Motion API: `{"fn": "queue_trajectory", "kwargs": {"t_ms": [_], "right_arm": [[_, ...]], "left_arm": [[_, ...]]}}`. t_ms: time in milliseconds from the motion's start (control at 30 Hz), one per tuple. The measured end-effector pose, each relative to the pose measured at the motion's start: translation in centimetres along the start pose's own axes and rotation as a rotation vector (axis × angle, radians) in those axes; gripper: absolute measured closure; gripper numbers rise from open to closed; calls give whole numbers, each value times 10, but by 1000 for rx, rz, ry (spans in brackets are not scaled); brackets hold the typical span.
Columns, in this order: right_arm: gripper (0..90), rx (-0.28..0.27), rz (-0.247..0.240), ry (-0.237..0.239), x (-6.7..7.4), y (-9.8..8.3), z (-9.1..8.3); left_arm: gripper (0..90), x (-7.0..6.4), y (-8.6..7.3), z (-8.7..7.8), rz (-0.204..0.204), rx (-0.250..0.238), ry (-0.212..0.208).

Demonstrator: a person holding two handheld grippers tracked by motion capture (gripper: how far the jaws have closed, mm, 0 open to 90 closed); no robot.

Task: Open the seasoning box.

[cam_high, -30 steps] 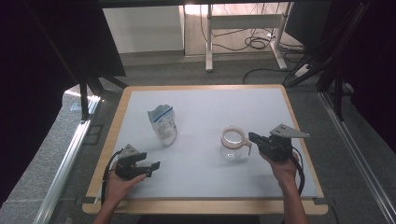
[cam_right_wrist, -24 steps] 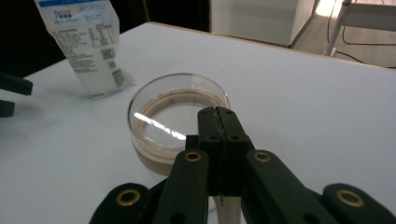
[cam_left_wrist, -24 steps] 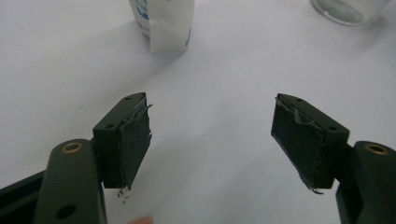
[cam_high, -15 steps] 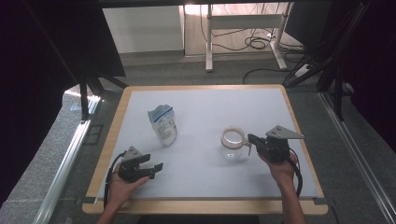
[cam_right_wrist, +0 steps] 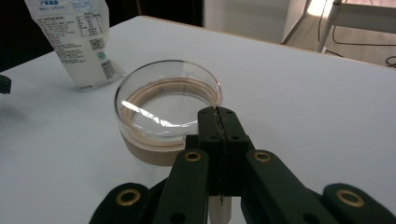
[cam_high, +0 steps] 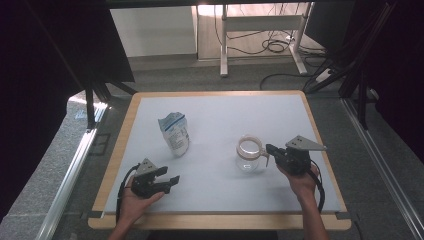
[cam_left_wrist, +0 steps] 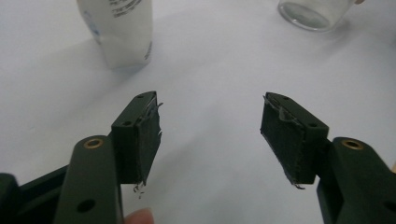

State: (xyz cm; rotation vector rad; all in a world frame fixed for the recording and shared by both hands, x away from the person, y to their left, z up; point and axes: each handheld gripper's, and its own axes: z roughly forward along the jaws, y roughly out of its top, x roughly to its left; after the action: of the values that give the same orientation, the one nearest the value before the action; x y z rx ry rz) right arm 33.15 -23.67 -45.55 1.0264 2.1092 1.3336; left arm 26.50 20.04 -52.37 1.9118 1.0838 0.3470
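Glass jar [cam_high: 249, 154] beside closed right tool [cam_high: 270, 149]

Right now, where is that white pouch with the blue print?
In the high view the white pouch stands upright on the left half of the table, left of the glass jar and beyond the left gripper.

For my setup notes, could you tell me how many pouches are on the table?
1: a white pouch stands left of centre on the table, to the left of the glass jar. Nothing seems hidden.
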Motion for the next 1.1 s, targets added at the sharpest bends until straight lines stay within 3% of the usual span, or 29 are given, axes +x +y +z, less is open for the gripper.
{"fn": "queue_trajectory", "kwargs": {"t_ms": [300,433,533,1100], "right_arm": [[900,-5,-2,3,-1,-1,-1],[900,15,-10,-21,-1,-2,0],[900,-8,-2,-8,-2,-4,-1],[900,-12,-29,-12,2,-1,1]], "left_arm": [[519,-22,11,10,57,-9,-37],[585,-27,19,14,65,-19,-57],[627,-28,23,20,62,-13,-79],[589,-29,26,33,58,18,-119]]}}
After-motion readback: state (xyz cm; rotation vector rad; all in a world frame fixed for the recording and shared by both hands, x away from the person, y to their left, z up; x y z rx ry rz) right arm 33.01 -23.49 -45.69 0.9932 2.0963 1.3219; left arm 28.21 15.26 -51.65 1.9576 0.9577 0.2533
